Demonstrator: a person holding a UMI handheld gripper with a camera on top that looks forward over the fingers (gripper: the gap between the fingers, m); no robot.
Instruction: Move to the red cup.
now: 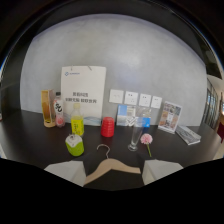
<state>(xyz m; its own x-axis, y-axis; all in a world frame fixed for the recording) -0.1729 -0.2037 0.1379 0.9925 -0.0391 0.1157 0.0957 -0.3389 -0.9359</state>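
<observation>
The claw (112,175) has two pale fingers that stand wide apart, with nothing pinched between them. It is open because its job here is only to get close to the red cup (107,127), not to grab anything.

A wooden hanger (111,169) lies flat on the dark table (30,135), right between the fingers and just ahead of them. It is in the way, so the claw should probably pass over it.

The red cup stands upright beyond the hanger, almost straight ahead and far off. A yellow bottle (77,120) stands beside the cup, to its left. A small green cup (74,144) sits nearer the claw, ahead and to the left. A tall clear glass (136,136) and a pink flower (146,139) stand ahead and to the right. A white paper bag (83,93) leans by the wall at the back.
</observation>
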